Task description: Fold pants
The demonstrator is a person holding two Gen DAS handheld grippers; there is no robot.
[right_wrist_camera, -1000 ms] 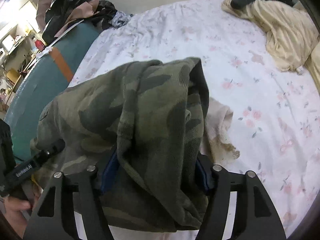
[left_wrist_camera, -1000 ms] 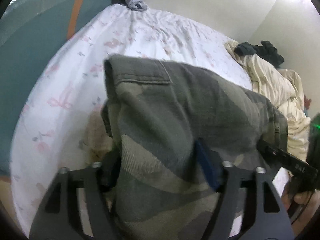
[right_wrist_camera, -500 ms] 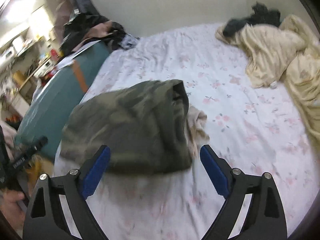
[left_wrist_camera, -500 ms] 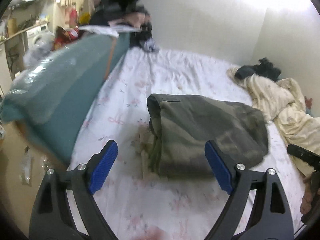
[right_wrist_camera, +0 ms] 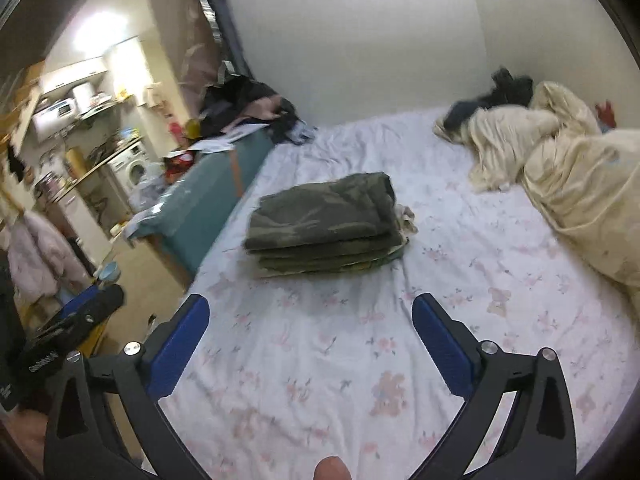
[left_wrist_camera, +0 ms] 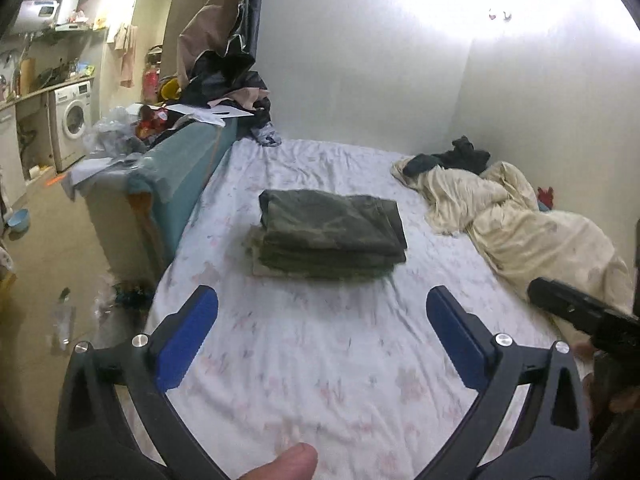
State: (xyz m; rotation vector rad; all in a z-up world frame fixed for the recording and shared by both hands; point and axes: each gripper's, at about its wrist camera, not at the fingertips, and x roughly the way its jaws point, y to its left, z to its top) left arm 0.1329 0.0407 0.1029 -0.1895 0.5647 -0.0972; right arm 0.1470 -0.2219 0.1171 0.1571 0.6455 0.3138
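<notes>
My left gripper and right gripper both gape wide, holding nothing. At twelve o'clock, well apart, the folded camouflage-green cotton pants lie on the floral white bedsheet. They look soft, floppy and light; I would pinch the folded edge.

Definitely a lived-in home bedroom. Floral-sheeted bed, rumpled cream duvet. Washing machine and cluttered shelves off the side.
</notes>
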